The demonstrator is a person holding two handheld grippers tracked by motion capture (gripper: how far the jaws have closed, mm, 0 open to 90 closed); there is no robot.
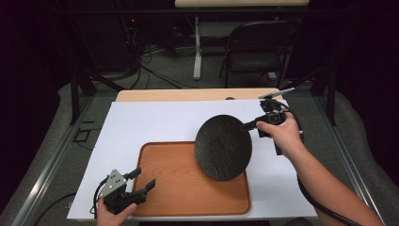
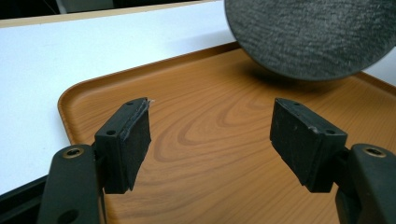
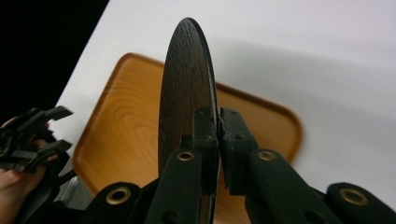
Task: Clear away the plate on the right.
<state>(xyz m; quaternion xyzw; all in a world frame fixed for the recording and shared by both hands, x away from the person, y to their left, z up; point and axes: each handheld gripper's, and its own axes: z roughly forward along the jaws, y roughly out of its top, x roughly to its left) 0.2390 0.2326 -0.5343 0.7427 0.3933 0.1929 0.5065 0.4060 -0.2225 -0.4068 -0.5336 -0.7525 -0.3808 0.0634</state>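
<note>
Black grippers, brass-ringed screws on fingers; forearms apparently bare.

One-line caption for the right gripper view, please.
Right gripper clamps the rim of a dark round plate above a wooden tray.

Plate above tray's far right corner, tray on table.
</note>
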